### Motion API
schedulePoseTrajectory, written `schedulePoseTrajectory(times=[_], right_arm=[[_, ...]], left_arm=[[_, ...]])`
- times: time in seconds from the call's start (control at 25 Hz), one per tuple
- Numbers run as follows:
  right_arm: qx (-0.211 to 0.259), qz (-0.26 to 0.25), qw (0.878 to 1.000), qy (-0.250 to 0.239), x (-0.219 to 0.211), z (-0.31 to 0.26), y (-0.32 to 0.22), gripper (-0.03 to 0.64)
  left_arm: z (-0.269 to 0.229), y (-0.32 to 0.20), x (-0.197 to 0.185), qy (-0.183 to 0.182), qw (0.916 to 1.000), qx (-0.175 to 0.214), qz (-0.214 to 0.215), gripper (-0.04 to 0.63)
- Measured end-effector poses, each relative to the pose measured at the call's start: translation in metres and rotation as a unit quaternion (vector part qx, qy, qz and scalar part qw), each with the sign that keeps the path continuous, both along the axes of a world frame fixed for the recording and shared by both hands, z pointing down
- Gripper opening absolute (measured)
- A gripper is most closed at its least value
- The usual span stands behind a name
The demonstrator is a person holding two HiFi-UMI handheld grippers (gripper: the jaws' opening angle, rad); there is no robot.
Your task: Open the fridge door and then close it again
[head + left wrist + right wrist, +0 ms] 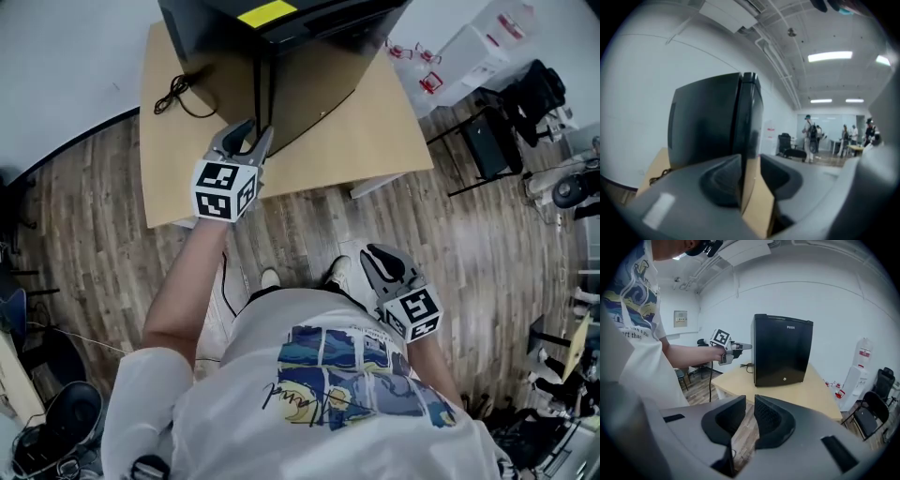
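Printed white shirt point(328, 394) at bottom, right tool point(373, 255) lower right, narrow and empty, left tool point(253, 137) centre left, wide at the door edge of the fridge point(216, 28), upper centre on the counter point(394, 122).

Wood-plank floor point(469, 244), white wall point(834, 301), pale table point(394, 122)

right gripper point(749, 404) — jaws narrowly apart, empty; fridge point(783, 350) — closed
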State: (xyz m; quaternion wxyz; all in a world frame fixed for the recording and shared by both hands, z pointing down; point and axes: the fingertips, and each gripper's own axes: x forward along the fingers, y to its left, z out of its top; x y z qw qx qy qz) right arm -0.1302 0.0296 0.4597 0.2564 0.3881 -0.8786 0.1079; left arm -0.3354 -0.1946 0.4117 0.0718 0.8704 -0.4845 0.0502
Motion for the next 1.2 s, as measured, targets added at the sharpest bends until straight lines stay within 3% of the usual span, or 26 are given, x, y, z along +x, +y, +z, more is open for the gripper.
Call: schedulePoseTrajectory(times=[0.28,1.2], right_arm=[[0.001,0.029,1.000,0.006,0.026,0.000,-0.008,0.046],[-0.013,0.016,1.000,0.009,0.033,0.006,-0.015,0.044]], left_arm=[[0.005,-0.030,0.004,-0.015,0.9997,0.004,-0.020,0.140],[0.004,-0.049,0.006,-0.015,0.9989,0.009,-0.044,0.144]])
